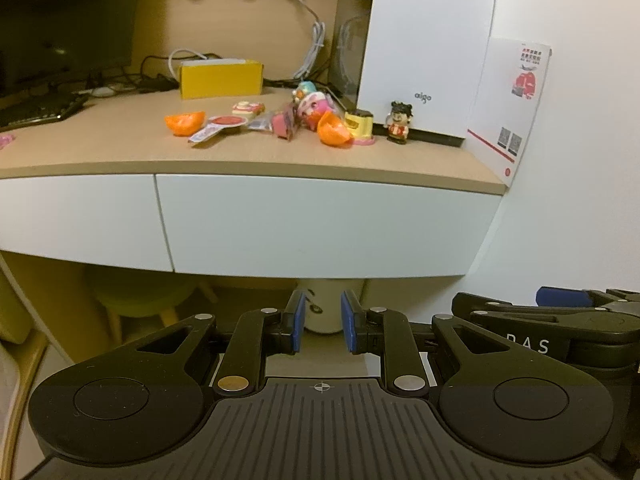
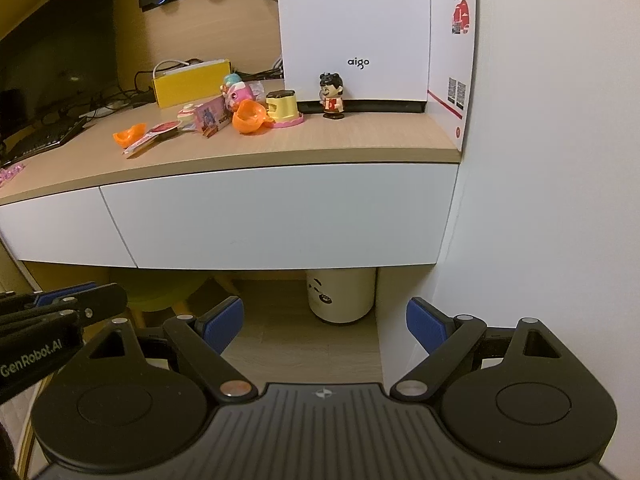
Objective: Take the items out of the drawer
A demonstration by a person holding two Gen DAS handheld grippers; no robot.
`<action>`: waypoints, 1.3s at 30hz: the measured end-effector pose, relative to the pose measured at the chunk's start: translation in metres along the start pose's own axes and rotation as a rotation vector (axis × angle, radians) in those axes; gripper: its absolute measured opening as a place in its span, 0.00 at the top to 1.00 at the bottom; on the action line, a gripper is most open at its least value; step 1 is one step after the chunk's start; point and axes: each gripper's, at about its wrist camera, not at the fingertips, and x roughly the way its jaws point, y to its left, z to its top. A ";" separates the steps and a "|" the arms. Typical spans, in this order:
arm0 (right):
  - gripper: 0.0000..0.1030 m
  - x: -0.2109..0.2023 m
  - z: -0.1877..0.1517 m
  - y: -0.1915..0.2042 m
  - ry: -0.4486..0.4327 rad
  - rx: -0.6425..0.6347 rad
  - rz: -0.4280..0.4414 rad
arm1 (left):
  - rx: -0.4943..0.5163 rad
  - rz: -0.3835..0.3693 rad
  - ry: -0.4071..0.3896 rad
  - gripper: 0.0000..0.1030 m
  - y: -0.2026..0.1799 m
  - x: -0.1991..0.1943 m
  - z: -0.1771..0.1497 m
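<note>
The white drawer [image 2: 280, 216] sits fully closed under the wooden desktop [image 2: 320, 148], its flat, handle-free front flush with the neighbouring drawer front [image 1: 76, 212] to its left; whatever it holds is hidden, so the task's items cannot be seen from either camera. Both grippers hang low and back from the desk, below the drawer's bottom edge, which probably reflects that a front without a handle has to be hooked from underneath. The white aigo box [image 2: 354, 28] stands upright at the back of the desktop with a printed leaflet [image 1: 512, 104] propped beside it against the wall. Toys clutter the middle of the desk, among them a small figurine [image 2: 332, 96] and orange capsule halves [image 1: 334, 130]. The right gripper [image 2: 325, 326] has its blue pads spread wide with nothing between them; the left gripper [image 1: 323, 322] has its jaws narrowly apart, also empty. The right wrist view shows the panda-print bin [image 2: 342, 294] under the desk clearly, whereas the left wrist view half hides it behind its fingers but reveals more of the keyboard [image 1: 40, 110].
</note>
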 end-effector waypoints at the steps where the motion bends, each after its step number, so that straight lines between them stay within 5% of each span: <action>1: 0.13 0.000 0.000 0.000 0.001 0.000 0.001 | -0.001 0.001 0.000 0.78 0.000 0.000 0.000; 39: 0.13 0.000 -0.004 0.008 0.014 -0.012 0.024 | -0.008 -0.014 0.012 0.80 0.005 -0.007 -0.008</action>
